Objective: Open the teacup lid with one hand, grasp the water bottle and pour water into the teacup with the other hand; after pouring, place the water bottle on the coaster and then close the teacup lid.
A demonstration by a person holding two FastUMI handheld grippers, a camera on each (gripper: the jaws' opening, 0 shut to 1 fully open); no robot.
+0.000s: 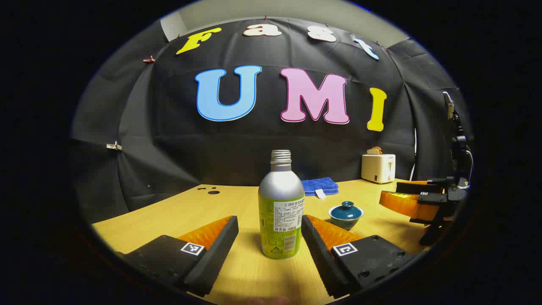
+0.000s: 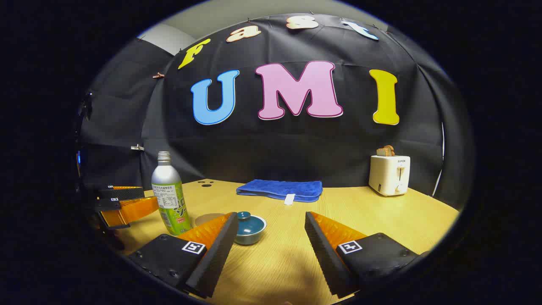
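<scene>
**Lining up on the bottle and the lid before either grip closes**

My left gripper (image 1: 269, 237) is spread wide with the water bottle (image 1: 281, 212) standing upright between its fingers, one finger near each side, neither touching as far as I can tell. The bottle's threaded neck is bare; I see no cap on it. My right gripper (image 2: 269, 241) is also spread and holds nothing. The teacup (image 2: 249, 228), teal with its lid (image 2: 243, 215) still on, sits just off that gripper's left finger, not between the two. In the right gripper view a tan disc, which I take for the coaster (image 2: 208, 219), lies on the wooden table (image 2: 381, 220) between bottle and cup.

To do this step well, I judge I should shift the right gripper leftward until the lid's small knob is centred between the fingers, then come down and pinch the knob itself, not the rim. With the left, I'd close on the bottle's lower body, squarely, so it stays upright when lifted. An uncapped bottle would spill if gripped crooked. The folded blue towel (image 2: 280, 189) and the toaster (image 2: 389, 174) stand well apart, out of the way.
</scene>
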